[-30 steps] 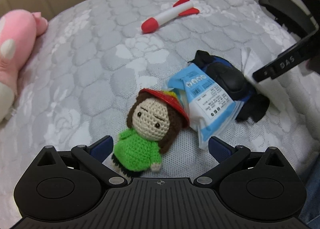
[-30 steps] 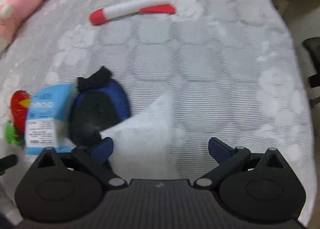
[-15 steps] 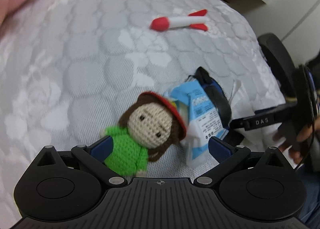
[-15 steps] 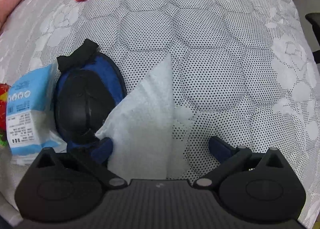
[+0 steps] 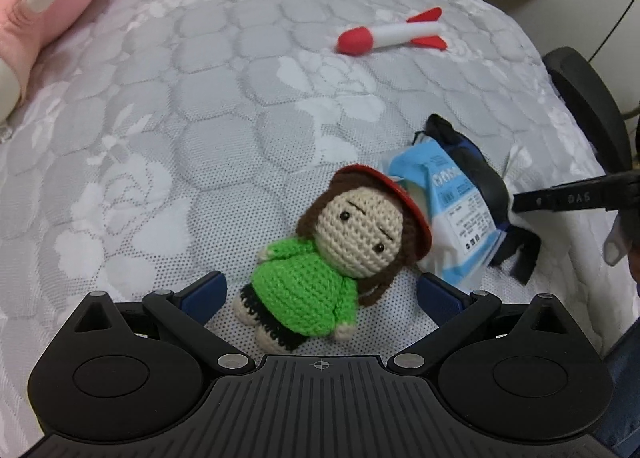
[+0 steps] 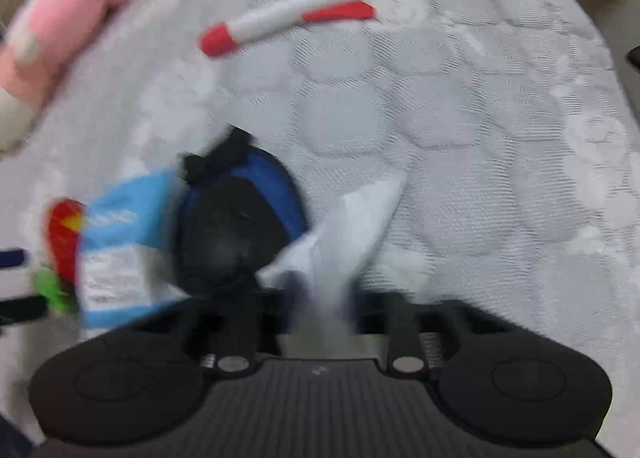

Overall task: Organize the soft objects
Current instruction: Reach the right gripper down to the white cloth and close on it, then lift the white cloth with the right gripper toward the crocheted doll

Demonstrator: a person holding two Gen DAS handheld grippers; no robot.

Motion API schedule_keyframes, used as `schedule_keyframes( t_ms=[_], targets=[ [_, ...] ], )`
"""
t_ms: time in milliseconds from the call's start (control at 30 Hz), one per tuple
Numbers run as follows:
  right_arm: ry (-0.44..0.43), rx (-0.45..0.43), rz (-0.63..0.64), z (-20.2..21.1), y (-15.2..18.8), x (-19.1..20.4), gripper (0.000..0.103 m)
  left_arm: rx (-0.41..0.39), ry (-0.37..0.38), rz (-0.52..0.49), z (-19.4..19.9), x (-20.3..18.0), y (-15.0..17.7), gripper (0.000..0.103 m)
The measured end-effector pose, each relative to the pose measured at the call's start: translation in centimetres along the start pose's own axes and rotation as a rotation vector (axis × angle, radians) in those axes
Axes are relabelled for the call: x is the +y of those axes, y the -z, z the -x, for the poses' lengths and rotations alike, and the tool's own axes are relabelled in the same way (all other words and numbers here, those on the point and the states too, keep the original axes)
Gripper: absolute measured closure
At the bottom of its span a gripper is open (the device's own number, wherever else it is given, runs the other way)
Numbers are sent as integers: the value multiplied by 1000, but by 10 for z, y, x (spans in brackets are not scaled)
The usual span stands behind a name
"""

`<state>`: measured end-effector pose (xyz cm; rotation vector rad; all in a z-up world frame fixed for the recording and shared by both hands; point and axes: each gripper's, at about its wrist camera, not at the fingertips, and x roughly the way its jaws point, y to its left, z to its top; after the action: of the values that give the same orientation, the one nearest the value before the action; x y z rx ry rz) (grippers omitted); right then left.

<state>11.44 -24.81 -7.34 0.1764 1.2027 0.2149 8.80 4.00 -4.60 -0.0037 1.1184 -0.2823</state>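
A crochet doll (image 5: 332, 258) with a green top and red hat lies on the grey quilted bed (image 5: 200, 98). Its body rests between the fingers of my left gripper (image 5: 320, 294), which is open and not pinching it. Against the doll's hat lean a blue-and-white packet (image 5: 452, 218) and a black-and-blue pouch (image 5: 476, 166). The right wrist view is blurred. There my right gripper (image 6: 324, 306) is shut on a white tissue (image 6: 344, 226) that lies beside the pouch (image 6: 236, 218) and packet (image 6: 120, 234).
A red-and-white foam rocket (image 5: 390, 34) lies farther back on the bed, also in the right wrist view (image 6: 288, 14). A big pink plush (image 5: 44, 6) sits at the far left. A black chair (image 5: 588, 106) stands off the bed's right edge.
My right gripper has gone from open to shut on the white tissue and pulled back a little. My left gripper has swung slightly, with the doll still between its open fingers.
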Motion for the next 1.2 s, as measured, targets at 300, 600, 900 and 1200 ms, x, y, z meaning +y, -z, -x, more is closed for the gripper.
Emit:
schedule_keyframes(
  t_ms=[300, 600, 900, 1200],
  targets=[
    [-412, -204, -47, 49, -10, 51, 93, -14, -102, -212, 32, -16, 8, 0],
    [-384, -132, 264, 9, 18, 133, 94, 148, -163, -175, -6, -11, 16, 0],
    [-406, -132, 77, 3, 0, 106, 93, 123, -78, -226, -9, -23, 18, 0],
    [-473, -125, 68, -1, 3, 126, 93, 179, -153, -193, -20, -8, 18, 0]
  ],
)
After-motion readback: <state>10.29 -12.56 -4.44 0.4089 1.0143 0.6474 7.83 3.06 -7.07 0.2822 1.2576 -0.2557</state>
